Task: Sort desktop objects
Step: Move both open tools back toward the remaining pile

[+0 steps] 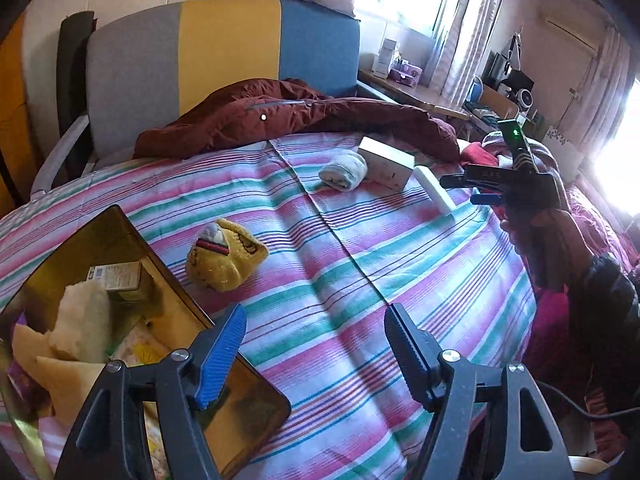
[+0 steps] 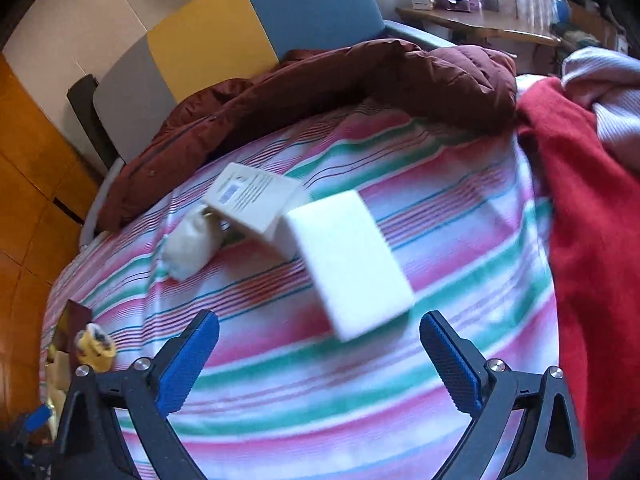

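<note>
Right wrist view: the right gripper [image 2: 320,356] has its fingers [image 2: 188,364] wide open with nothing in them. A flat white box [image 2: 352,260] lies on the striped bed [image 2: 280,408] just past the tips. Behind it sit a printed box [image 2: 252,200] and a rolled sock [image 2: 192,244]. The left gripper [image 1: 316,344] is open and empty too, beside the brown tray [image 1: 256,396], with a yellow hat [image 1: 226,254] farther out.

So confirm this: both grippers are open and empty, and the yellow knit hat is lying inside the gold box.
Wrong on the hat. In the left wrist view the yellow knit hat lies on the striped sheet beside the gold box. The left gripper and right gripper are open and empty.
</note>
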The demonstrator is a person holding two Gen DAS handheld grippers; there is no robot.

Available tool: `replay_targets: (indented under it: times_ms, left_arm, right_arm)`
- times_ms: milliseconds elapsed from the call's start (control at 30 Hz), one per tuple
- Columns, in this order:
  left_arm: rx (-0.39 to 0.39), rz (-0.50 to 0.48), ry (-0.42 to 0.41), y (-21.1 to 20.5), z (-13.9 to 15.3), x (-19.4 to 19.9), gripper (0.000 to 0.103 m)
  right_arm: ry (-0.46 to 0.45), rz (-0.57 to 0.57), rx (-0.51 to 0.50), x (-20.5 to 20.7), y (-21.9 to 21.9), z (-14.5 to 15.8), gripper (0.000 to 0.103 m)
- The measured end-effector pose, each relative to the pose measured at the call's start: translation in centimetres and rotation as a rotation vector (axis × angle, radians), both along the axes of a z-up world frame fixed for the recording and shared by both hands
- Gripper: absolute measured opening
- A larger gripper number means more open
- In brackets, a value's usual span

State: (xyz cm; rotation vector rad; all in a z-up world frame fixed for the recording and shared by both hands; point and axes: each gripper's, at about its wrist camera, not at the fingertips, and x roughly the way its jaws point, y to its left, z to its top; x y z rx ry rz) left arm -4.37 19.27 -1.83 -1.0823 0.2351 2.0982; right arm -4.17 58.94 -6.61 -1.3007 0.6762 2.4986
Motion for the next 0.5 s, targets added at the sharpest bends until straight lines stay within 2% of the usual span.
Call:
replay_targets:
  times_ms: [333, 500]
  left_arm:
    - [-0.001, -0.008, -0.015, 1.2, 0.0, -3.0, 0.078]
    - [-0.019, -0.019, 0.005, 2.2, 0.1, -4.8, 0.079]
  right_arm:
    - [-0.064, 0.058, 0.106, -3.6, 1.5, -3.0, 0.102]
    - [-0.068, 0.074, 0.079, -4.4, 2.2, -3.7, 0.101]
